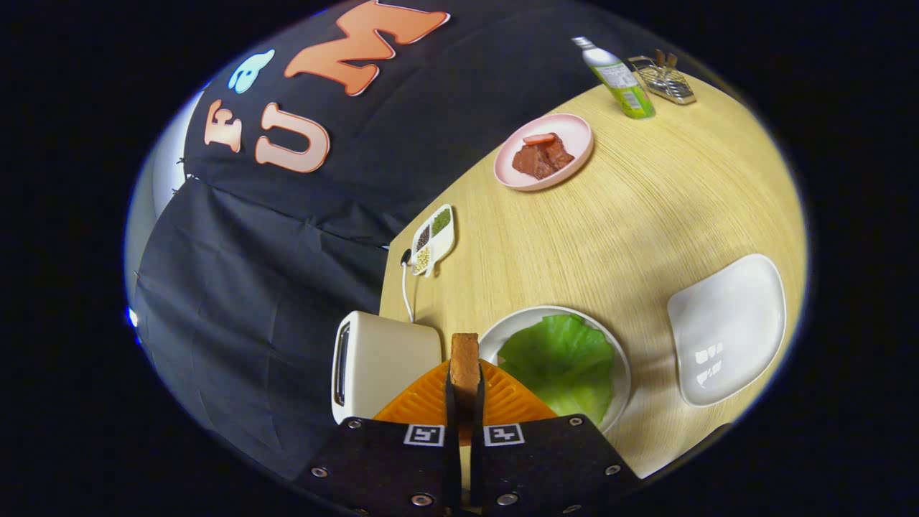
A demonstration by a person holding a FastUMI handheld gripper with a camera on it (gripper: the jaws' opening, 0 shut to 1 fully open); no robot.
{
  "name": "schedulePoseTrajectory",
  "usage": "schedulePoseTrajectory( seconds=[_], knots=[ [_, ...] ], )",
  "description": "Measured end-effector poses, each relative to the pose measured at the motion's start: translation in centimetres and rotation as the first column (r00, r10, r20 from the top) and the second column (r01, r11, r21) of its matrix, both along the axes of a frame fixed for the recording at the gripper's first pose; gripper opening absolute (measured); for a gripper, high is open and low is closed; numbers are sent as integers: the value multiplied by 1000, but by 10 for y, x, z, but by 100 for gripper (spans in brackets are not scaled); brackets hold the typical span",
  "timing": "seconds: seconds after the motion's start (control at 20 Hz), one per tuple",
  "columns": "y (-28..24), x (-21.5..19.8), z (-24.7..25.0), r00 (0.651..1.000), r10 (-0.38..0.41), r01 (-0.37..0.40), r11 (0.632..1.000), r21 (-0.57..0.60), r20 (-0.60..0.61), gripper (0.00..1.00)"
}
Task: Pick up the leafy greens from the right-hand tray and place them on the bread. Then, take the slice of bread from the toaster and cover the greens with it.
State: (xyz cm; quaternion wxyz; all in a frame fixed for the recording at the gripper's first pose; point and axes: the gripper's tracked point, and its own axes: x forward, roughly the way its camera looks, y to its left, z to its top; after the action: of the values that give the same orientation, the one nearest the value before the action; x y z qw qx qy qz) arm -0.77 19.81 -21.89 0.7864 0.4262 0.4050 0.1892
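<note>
Pale wood is making up the table (646,215), which is carrying everything in view. The toaster (380,362) is standing near the table's edge, just left of the fingers, with its cord running up behind it. The white plate (623,373) is lying just ahead of the fingers and to their right, and the greens (560,362) are spreading over most of it; I cannot tell what is lying under them. An empty white tray (726,327) is sitting to the right of that plate, apart from it. Further back, a pink plate (580,136) is holding brown pieces, and a bottle (619,77) and a wire rack (664,80) are standing beyond it. A small divided dish (433,239) is lying behind the toaster. The gripper (465,388) is clenching the bread (464,359) on edge between both fingers, holding it between the toaster and the plate.
</note>
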Motion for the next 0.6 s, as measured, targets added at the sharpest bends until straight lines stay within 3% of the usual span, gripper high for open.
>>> schedulePoseTrajectory(
  seconds=[0.45, 0.6],
  knots=[
    [-17, 7, -61, 1000, -3, 0, 982, -190, -15, 9],
    [-32, 4, -75, 1000, 29, -30, 941, -336, -7, 30]
  ],
)
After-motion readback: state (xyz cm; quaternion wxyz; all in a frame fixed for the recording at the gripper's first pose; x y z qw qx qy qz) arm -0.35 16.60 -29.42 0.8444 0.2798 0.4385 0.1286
